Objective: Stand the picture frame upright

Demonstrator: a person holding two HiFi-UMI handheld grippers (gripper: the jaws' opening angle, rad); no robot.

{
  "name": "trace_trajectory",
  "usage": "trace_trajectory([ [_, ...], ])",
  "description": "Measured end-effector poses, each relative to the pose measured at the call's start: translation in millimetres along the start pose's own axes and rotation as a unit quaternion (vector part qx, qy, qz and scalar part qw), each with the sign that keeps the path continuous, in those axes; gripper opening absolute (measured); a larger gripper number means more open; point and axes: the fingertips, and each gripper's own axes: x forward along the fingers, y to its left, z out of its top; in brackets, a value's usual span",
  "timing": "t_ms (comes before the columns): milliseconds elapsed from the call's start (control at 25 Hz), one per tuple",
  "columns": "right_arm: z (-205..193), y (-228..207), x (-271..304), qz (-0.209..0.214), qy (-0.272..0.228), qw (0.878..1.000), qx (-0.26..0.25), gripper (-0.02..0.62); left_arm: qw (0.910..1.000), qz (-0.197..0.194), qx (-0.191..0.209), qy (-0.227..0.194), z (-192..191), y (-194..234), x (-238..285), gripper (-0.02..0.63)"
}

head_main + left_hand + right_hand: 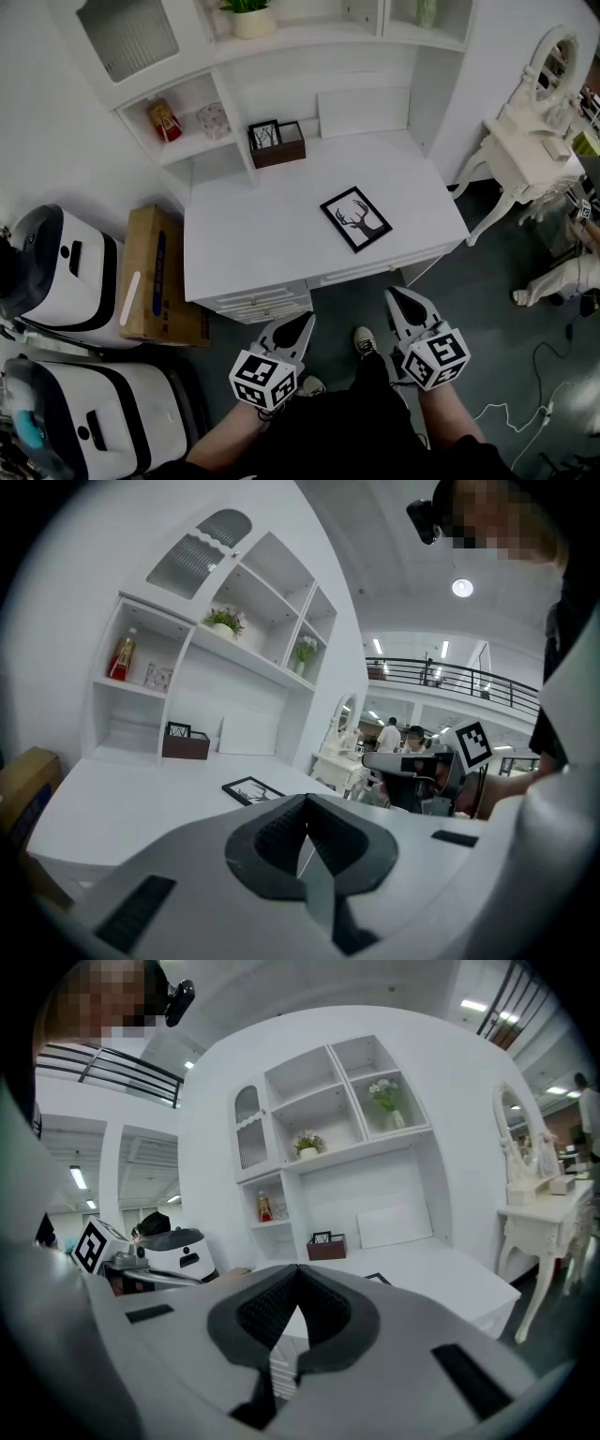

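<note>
Centrally, I saw the white desk (pixel 244 244) fill the far middle of the scene, with shelves rising behind it. Nearer me, off its front edge, I held the left gripper (pixel 302 323) and the right gripper (pixel 397 298), each with jaws pressed together and nothing between them. The picture frame (pixel 356 219), bearing a deer silhouette, lay flat on the desk's right half, well apart from both grippers.

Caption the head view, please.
Both shut, left gripper and right gripper face a desk where the deer picture frame lies flat.
</note>
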Motion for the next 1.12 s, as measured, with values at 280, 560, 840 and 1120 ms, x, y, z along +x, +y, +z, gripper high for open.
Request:
trace_trajectory([
  [280,13,-34,21,0.018,0.007,1.0,-0.007,0.002,0.9996,0.026,-0.009,0.001,10,2,27,0.005],
  [560,17,-66,44,0.031,0.024,0.999,-0.011,0.002,0.9987,0.043,-0.025,0.001,13,10,60,0.005],
  [840,16,-95,65,0.048,0.04,0.998,-0.019,0.002,0.9974,0.06,-0.04,0.002,10,16,93,0.005],
  [1120,14,-126,84,0.064,0.055,0.996,-0.021,0.002,0.9961,0.074,-0.048,0.003,12,18,129,0.005],
])
